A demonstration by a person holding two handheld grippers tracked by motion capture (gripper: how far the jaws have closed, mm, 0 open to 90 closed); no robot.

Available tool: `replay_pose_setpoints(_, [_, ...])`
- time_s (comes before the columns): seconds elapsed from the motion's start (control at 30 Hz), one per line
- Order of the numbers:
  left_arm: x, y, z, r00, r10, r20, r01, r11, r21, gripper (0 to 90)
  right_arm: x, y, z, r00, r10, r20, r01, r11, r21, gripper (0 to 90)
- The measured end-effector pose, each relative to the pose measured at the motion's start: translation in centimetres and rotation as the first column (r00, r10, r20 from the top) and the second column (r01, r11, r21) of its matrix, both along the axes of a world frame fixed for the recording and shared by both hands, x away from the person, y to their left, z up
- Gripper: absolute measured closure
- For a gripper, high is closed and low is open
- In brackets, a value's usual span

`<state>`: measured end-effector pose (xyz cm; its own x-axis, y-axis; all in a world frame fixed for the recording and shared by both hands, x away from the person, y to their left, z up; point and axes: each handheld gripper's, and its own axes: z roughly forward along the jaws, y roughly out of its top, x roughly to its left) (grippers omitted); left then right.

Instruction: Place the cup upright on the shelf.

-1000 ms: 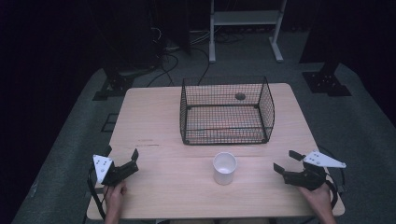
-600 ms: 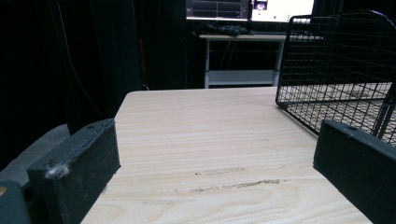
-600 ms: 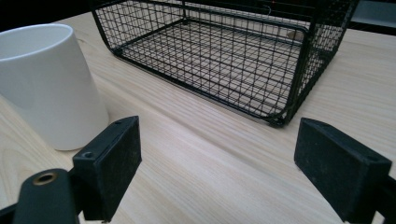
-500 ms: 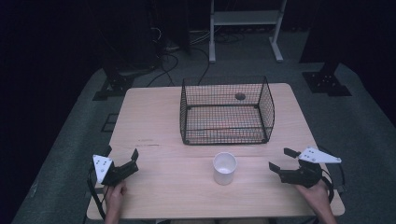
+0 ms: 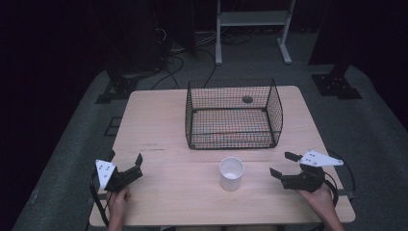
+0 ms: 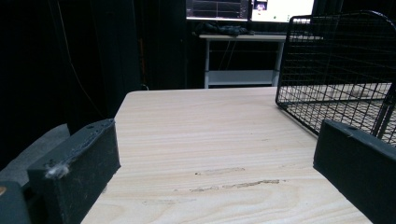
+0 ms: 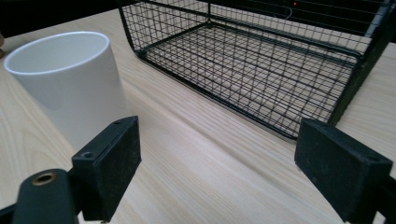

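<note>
Likely cup grab: right claw (image 5: 281,165) gapes wide, empty; centre it on white cup (image 5: 231,173), close gently. Left claw (image 5: 126,159) wide, idle.

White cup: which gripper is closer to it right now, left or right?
Right. The right gripper sits open just right of the white cup, cup beside its left jaw in its own view. The left gripper is farther off, near the table's left edge.

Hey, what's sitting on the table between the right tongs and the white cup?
Nothing: bare pale wooden tabletop separates the open right tongs from the white plastic cup in the high view. The right gripper view agrees, with bare wood running past the cup.
</note>
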<state>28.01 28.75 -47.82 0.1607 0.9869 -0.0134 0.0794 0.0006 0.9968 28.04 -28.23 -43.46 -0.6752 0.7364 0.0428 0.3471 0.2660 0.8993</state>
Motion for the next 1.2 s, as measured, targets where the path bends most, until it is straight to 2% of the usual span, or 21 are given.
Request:
replay_pose_setpoints(0.4, [0.0,0.0,0.0,1.0000,-0.002,0.000,0.002,1.0000,0.000,0.0,-0.3,1.7,0.5,0.9976,0.069,-0.002,-0.069,0.998,-0.011,12.9])
replay_pose_setpoints(0.63, [0.0,0.0,0.0,1.0000,-0.001,0.001,0.001,1.0000,0.000,0.0,-0.5,3.1,0.5,0.9922,0.124,-0.012,-0.125,0.992,-0.018,12.6])
replay_pose_setpoints(1.2, [0.0,0.0,0.0,1.0000,-0.002,0.001,0.002,1.0000,0.000,0.0,-0.9,5.5,0.5,0.9798,0.198,-0.031,-0.199,0.979,-0.035,8.9])
